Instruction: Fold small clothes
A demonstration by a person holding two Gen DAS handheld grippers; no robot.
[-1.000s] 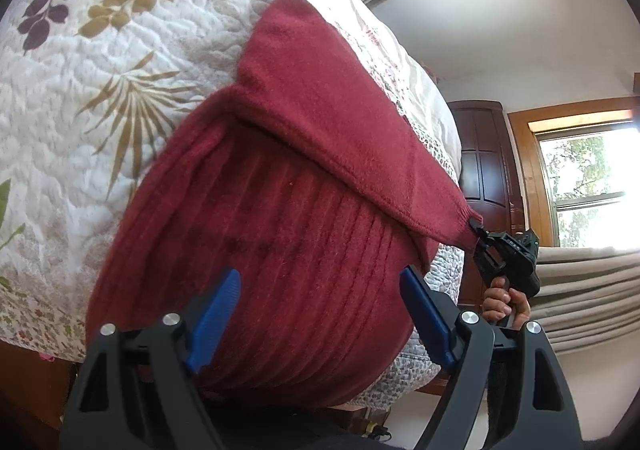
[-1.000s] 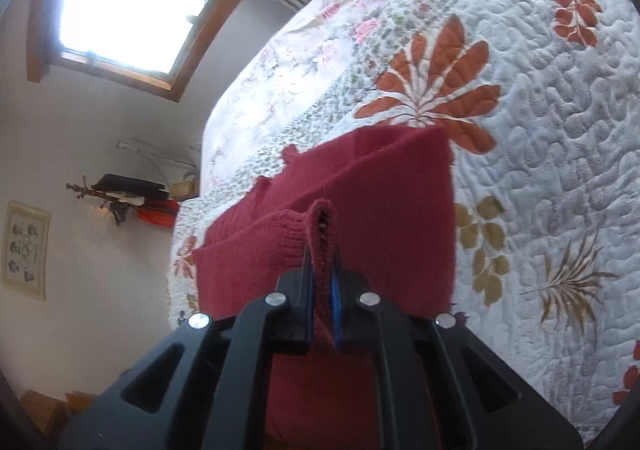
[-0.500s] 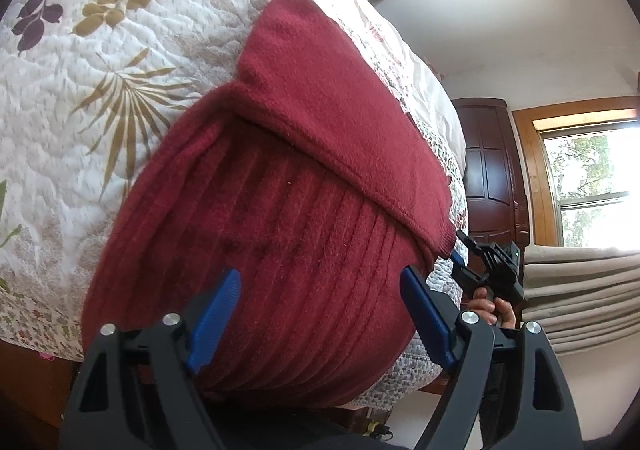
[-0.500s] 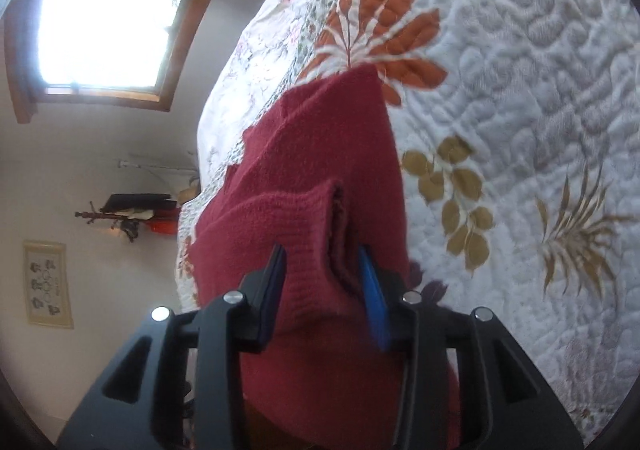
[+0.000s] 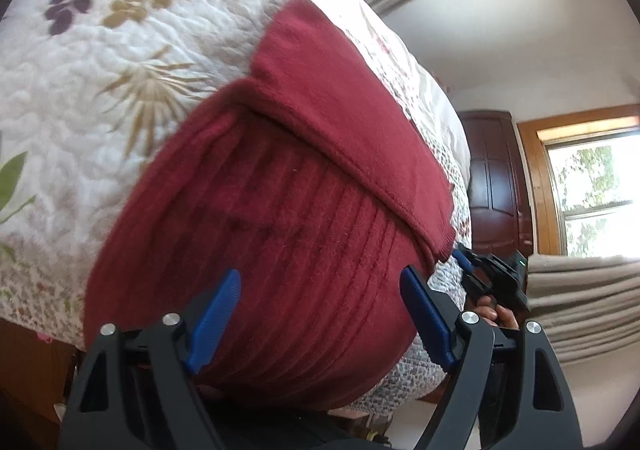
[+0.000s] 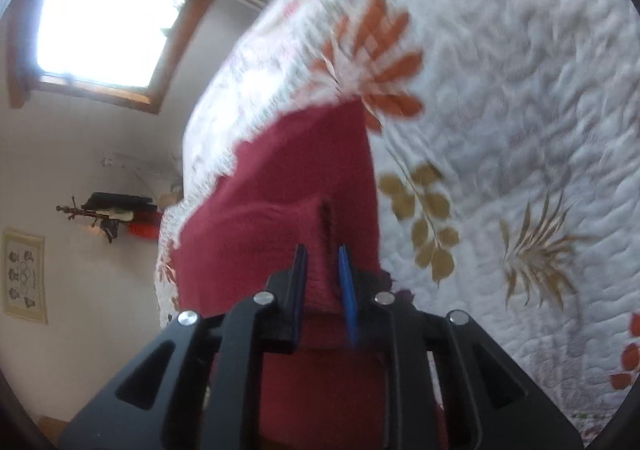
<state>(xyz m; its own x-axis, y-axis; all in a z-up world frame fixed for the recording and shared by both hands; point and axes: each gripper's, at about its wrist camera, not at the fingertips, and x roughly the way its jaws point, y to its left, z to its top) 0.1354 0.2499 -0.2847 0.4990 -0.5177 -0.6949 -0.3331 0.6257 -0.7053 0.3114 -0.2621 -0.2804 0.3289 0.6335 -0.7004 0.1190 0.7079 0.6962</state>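
A dark red knit sweater (image 5: 280, 218) lies on the quilted bed (image 5: 120, 50), reaching its near edge. One sleeve (image 5: 340, 122) is folded across the ribbed body. My left gripper (image 5: 320, 274) is open wide, hovering over the ribbed body with nothing held. In the right wrist view the sweater (image 6: 288, 178) lies ahead, its cuff (image 6: 320, 218) just beyond the fingertips. My right gripper (image 6: 322, 248) is open by a narrow gap and holds nothing. In the left wrist view the right gripper (image 5: 464, 270) sits just off the cuff (image 5: 440, 238), held by a hand (image 5: 496, 314).
The leaf-patterned quilt (image 6: 500, 90) covers the bed around the sweater. A dark wooden door (image 5: 496, 186), a window (image 5: 592, 190) and beige curtains (image 5: 580, 290) stand beyond the bed's corner. A second window (image 6: 96, 18), a wall rack (image 6: 112, 210) and a framed picture (image 6: 24, 274) are on the other side.
My right gripper let go of the sleeve cuff, which now rests on the sweater body. It has drawn back a little and its gap has narrowed. The left gripper stayed open and barely moved.
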